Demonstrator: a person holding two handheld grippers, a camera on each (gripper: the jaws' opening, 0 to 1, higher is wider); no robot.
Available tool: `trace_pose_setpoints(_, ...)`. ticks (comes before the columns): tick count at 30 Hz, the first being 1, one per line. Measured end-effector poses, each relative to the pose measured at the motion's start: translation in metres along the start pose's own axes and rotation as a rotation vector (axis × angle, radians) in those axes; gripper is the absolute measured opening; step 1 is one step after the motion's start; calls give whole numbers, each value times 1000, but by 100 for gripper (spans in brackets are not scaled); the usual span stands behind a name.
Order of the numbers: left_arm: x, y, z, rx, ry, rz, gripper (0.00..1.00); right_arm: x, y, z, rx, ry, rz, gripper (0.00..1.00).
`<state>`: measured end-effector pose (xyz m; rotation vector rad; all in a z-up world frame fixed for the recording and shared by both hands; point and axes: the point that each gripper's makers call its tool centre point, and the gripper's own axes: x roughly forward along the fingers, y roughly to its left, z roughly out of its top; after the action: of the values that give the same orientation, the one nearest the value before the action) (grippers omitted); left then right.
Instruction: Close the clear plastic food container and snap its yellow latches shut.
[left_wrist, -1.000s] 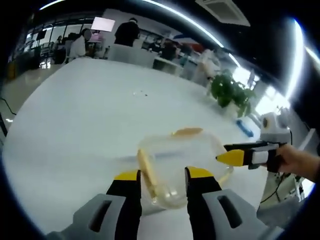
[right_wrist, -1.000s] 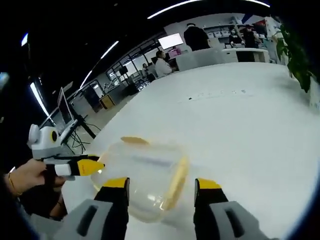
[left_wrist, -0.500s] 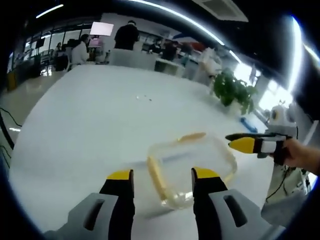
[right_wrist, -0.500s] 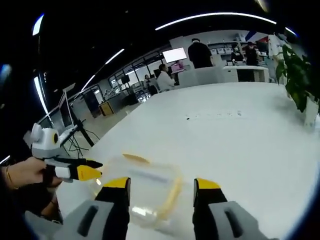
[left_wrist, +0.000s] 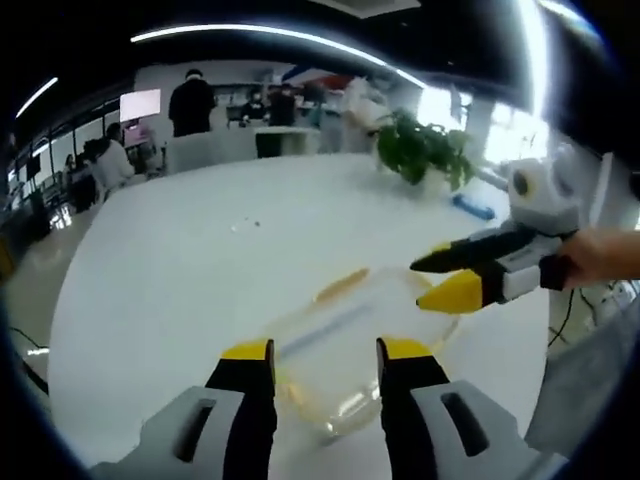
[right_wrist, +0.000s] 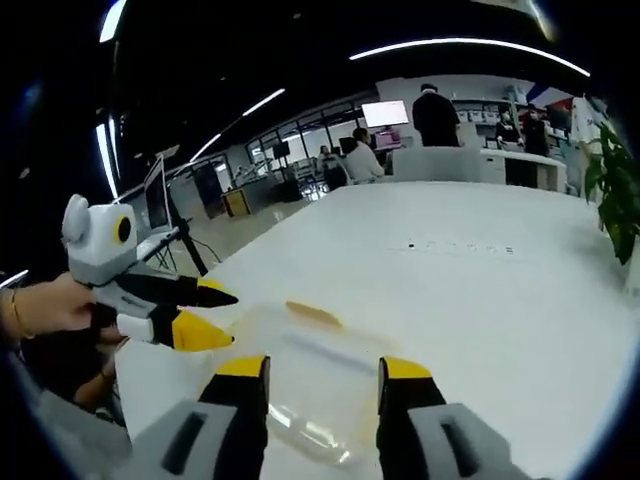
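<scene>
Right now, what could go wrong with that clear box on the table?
The clear container is see-through and light on a smooth white table, so a push from the left gripper or right gripper might slide it instead of snapping the yellow latch. Both jaws stand open, gripping nothing.

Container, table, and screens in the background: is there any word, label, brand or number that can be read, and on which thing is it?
None can be read.
Clear container: no label or print visible.
Background screen: bright, content too blurred to read.
Small marks on the white table: too small to read.
</scene>
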<state>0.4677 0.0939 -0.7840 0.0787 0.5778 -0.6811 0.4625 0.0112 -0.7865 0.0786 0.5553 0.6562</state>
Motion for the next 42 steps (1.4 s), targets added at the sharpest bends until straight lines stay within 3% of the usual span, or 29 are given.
trace_pose_setpoints(7,8,-18,4,50,-11,-63,36,14,7,6,-32,-2,22,35)
trace_pose_setpoints(16,16,-24,-2,159,25,-71,36,30,17,0,-87,38,67,32)
trace_pose_setpoints(20,15,-29,-6,162,34,-93,37,36,20,3,-95,43,83,32)
trace_pose_setpoints(32,1,-43,-16,352,47,-131,48,51,17,25,-150,38,111,36)
trace_pose_setpoints(40,1,-45,-18,418,60,-141,52,59,13,12,-259,154,195,42)
trace_pose_setpoints(42,1,-44,-19,426,63,-141,52,60,18,12,-206,169,239,42)
